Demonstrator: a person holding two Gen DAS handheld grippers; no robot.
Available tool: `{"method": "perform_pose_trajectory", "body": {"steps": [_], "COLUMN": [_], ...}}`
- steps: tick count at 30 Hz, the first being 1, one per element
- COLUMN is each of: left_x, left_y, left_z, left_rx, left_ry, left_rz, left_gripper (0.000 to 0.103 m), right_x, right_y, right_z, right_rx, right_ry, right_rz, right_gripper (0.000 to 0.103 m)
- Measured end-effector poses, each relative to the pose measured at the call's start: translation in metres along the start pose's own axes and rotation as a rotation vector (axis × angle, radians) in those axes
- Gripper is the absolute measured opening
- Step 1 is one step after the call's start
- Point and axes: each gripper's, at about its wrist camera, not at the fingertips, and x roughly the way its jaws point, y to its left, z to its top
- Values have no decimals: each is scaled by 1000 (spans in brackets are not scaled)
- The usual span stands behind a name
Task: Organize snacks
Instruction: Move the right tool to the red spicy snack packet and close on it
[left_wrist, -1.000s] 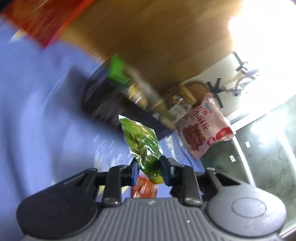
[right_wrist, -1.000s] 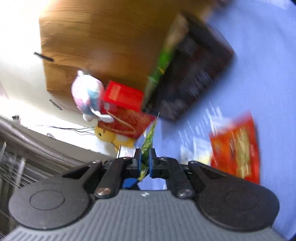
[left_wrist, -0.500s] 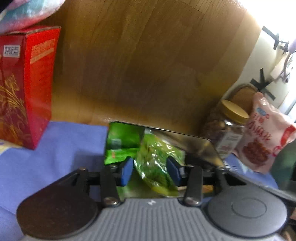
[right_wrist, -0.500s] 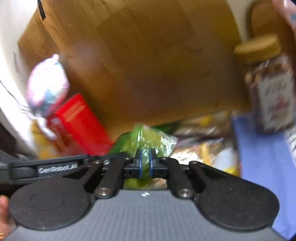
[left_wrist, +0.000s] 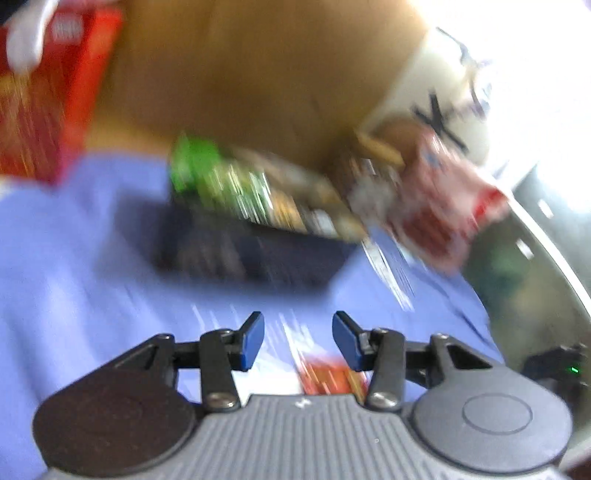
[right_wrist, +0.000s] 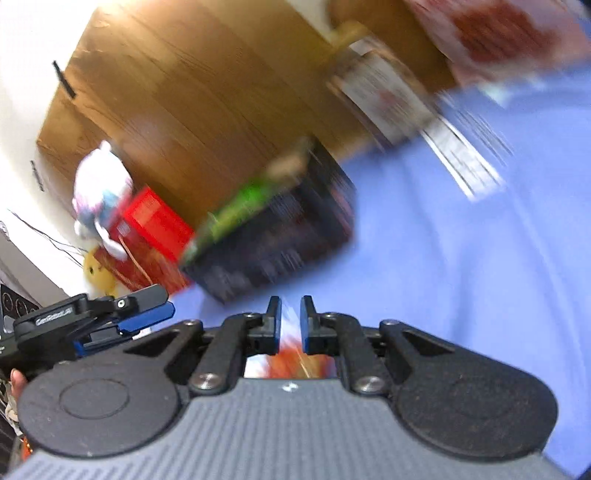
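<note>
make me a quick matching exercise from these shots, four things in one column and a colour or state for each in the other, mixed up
Things:
1. left claw
2. tablecloth
3. tall box
4. snack bin

Colour or state:
A. black, with green packets inside
B. red, standing by the wooden wall
C. open and empty
D. pale blue, spread under everything

Pairs: 1-C, 2-D, 3-B, 4-A

Both grippers share ribbed grey housings, black linkage arms with silver screws (blue pads (left_wrist: 252, 341) tip the fingers).
</note>
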Motion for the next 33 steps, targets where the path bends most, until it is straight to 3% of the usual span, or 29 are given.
{"method": "perform_pose_trajectory", "body": {"steps": [4,9,15,33], "left_x": [15,18,14,4], "left_y": [0,1,-13,-28], "left_z": [-32,-43,-52,-66], "left_rx": [-63,-88,-33,34], "left_ry": [82,91,59,36], "left_rz": [-66,-17,98,221], "left_gripper": [42,42,42,42], "right_x": [-6,-6,-4,-15], "right_y": [-1,2,5,3], "right_z": [-22,-26,-29,-35], "right_rx": [3,3,-59,-53], "right_ry": [34,26,1,-10], "right_rz": [1,17,-16,-12], "right_gripper": [15,17,21,22]}}
